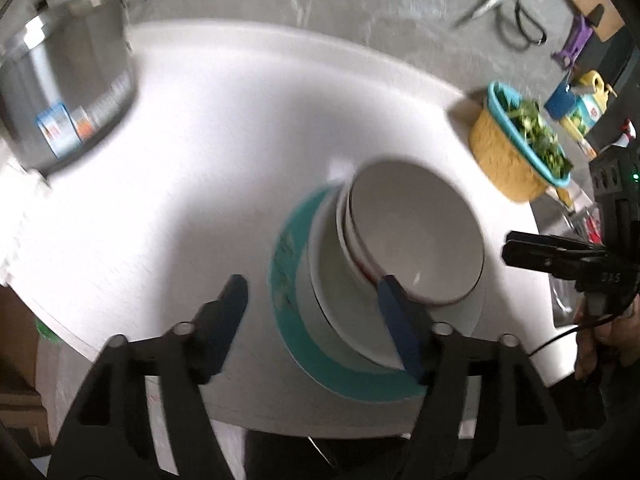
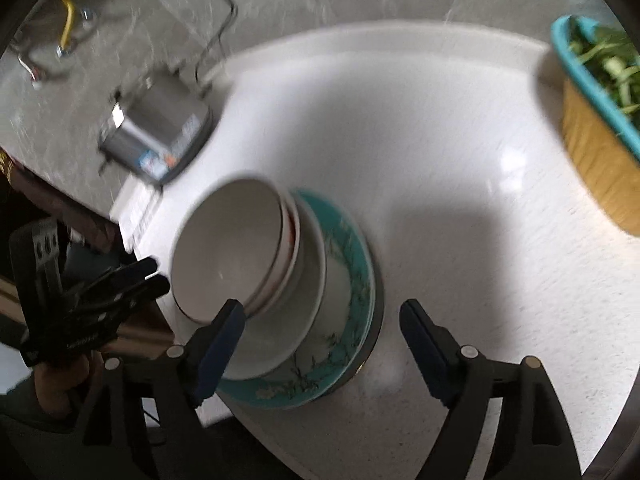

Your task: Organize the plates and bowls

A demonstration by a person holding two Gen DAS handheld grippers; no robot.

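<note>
A stack of dishes stands on the white counter (image 1: 240, 140): a teal-rimmed plate (image 1: 288, 320) at the bottom, a white shallow dish on it, and nested white bowls (image 1: 420, 236) on top. My left gripper (image 1: 312, 288) hovers open above the stack's near left edge, with nothing held. In the right wrist view the same teal plate (image 2: 356, 280) and top bowl (image 2: 228, 248) show. My right gripper (image 2: 322, 312) is open over the stack's near side, pressing on nothing. Each gripper also appears from the side in the other view: the right gripper (image 1: 516, 248) and the left gripper (image 2: 148, 276).
A steel pot (image 1: 68, 92) with labels stands at the counter's far left. A yellow basket (image 1: 516, 152) with a teal rim holds greens at the far right. Scissors (image 1: 504, 4) hang on the grey wall. A yellow and blue bottle (image 1: 580, 104) is behind the basket. The counter's front edge is close.
</note>
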